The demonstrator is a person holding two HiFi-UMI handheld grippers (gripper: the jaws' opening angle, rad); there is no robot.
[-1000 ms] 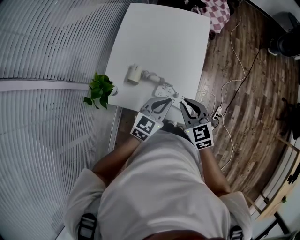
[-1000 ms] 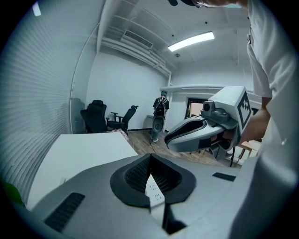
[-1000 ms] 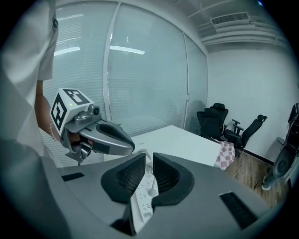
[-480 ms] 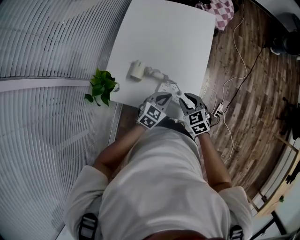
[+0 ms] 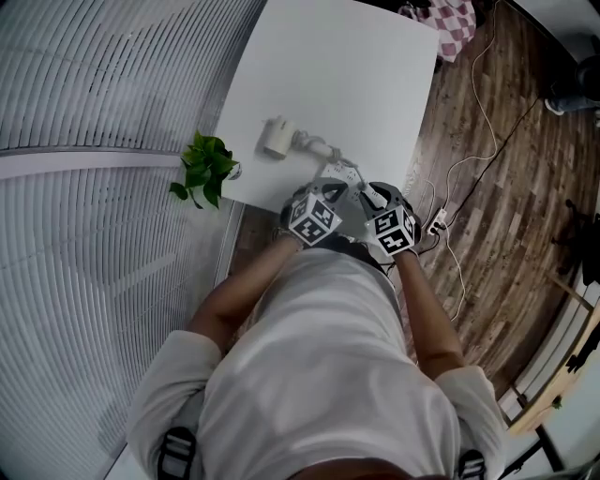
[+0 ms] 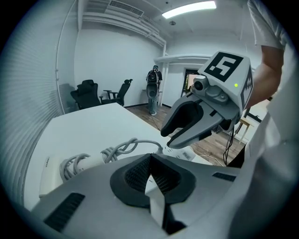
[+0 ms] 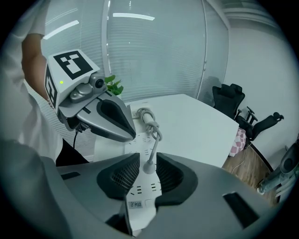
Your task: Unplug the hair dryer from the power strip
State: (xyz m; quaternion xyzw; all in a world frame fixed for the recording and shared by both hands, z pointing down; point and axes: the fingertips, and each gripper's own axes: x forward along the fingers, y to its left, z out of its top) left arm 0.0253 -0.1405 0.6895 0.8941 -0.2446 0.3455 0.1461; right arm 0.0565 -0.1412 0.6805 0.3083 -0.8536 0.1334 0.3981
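The place is an office meeting room. In the head view, slatted blinds [image 5: 94,141] fill the left side, beside a plain white table [image 5: 337,84] on a wood-plank floor [image 5: 506,169], with a small potted plant [image 5: 204,169] at the table's left edge. In the left gripper view, black swivel office chairs [image 6: 88,91] stand at centre left by bare white walls, under a strip ceiling light [image 6: 189,8] at the top.
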